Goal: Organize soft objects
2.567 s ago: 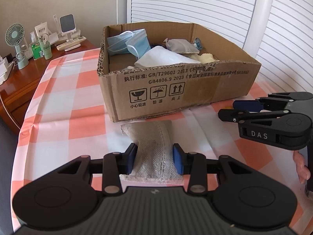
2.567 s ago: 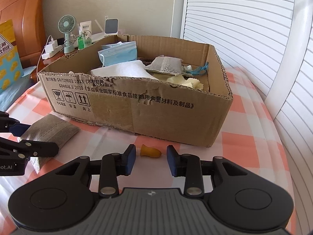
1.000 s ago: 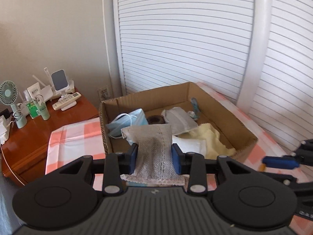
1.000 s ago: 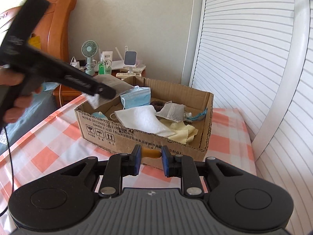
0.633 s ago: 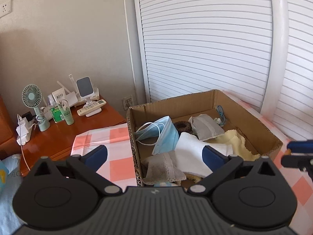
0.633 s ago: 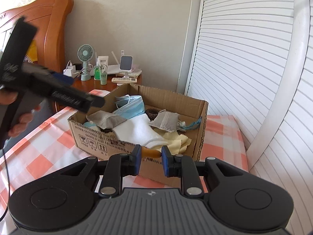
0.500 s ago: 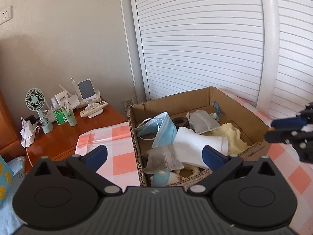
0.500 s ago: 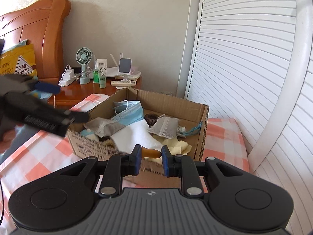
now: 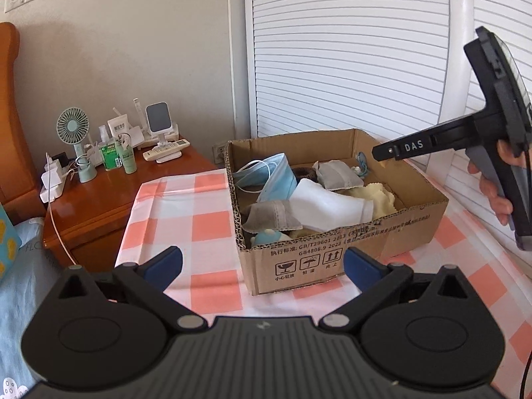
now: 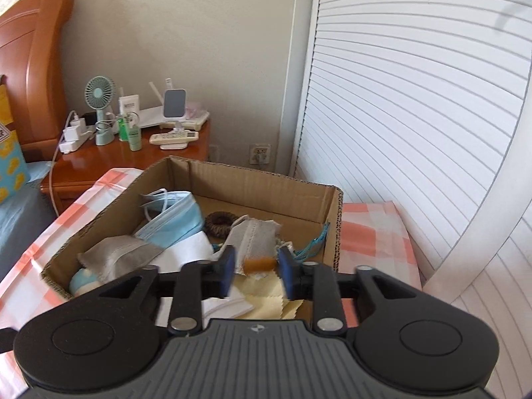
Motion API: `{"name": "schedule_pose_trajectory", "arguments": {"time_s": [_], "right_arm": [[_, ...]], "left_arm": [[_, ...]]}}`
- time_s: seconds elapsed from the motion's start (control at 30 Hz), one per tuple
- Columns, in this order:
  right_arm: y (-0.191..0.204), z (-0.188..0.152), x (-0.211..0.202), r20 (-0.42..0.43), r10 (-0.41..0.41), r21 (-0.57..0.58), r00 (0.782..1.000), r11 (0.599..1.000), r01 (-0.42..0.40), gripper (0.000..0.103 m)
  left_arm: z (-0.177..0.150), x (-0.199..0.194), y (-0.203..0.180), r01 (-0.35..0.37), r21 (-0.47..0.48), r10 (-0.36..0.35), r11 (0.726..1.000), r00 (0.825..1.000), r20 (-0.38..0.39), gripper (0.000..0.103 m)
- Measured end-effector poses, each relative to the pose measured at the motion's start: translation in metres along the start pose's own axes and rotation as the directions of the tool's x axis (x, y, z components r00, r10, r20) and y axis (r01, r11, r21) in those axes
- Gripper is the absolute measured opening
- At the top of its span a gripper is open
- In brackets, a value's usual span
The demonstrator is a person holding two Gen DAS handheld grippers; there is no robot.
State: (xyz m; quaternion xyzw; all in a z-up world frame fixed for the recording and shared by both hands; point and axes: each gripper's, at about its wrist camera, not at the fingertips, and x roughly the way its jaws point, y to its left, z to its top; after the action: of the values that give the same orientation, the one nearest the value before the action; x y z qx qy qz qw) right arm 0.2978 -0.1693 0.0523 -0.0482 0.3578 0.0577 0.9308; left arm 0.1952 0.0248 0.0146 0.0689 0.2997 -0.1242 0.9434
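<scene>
My left gripper (image 9: pixel 262 261) stands wide open and empty, just in front of the cardboard box (image 9: pixel 332 249). The grey cloth pouch (image 9: pixel 272 216) lies inside the box by its near left corner, next to blue face masks (image 9: pixel 276 179), a white cloth (image 9: pixel 326 202) and a yellow cloth (image 9: pixel 375 196). My right gripper (image 10: pixel 255 266) hangs over the open box (image 10: pixel 259 173) and its jaws are opening. A small orange piece (image 10: pixel 259 263) sits between them, with a gap to the left pad. From the left wrist view the right gripper (image 9: pixel 382 151) shows sideways above the box's right part.
The box rests on a table with an orange-and-white checked cloth (image 9: pixel 206 229). A wooden nightstand (image 9: pixel 99 199) at the left holds a small fan (image 9: pixel 73 126), bottles, a remote and a phone stand. White louvred doors (image 9: pixel 349 50) stand behind. A hand (image 9: pixel 492 193) grips the right gripper's handle.
The left gripper opened, dropped the grey pouch into the box and drew back. The right gripper carried the orange piece over the box, and its jaws have now spread apart.
</scene>
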Motion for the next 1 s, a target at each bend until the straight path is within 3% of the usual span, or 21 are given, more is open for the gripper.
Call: {"name": "schedule_pose_trajectory", "arguments": {"time_s": [0.07, 0.17, 0.43, 0.7, 1.0], "right_arm": [[-0.002, 0.000, 0.000, 0.017, -0.032, 0.014, 0.999, 0.999, 0.032, 0.088], [-0.006, -0.003, -0.011, 0.046, -0.021, 0.062, 0.999, 0.998, 0.018, 0.101], [0.006, -0.016, -0.050, -0.053, -0.069, 0.081, 0.996, 0.994, 0.073, 0.103], [0.036, -0.061, -0.099, -0.140, -0.110, 0.122, 0.984, 0.984, 0.127, 0.103], [0.047, -0.073, -0.139, -0.124, -0.151, 0.175, 0.981, 0.970, 0.171, 0.103]], "left_arm": [[-0.001, -0.003, 0.002, -0.006, -0.013, 0.006, 1.000, 1.000, 0.006, 0.102], [-0.001, -0.009, 0.003, -0.015, -0.021, 0.015, 1.000, 1.000, 0.019, 0.102], [0.005, -0.024, 0.000, -0.023, -0.059, 0.024, 0.998, 1.000, 0.010, 0.102], [0.004, -0.032, -0.011, -0.107, -0.051, 0.101, 0.993, 0.988, -0.115, 0.102], [0.006, -0.050, -0.020, -0.116, -0.058, 0.109, 0.992, 0.988, -0.112, 0.102]]}}
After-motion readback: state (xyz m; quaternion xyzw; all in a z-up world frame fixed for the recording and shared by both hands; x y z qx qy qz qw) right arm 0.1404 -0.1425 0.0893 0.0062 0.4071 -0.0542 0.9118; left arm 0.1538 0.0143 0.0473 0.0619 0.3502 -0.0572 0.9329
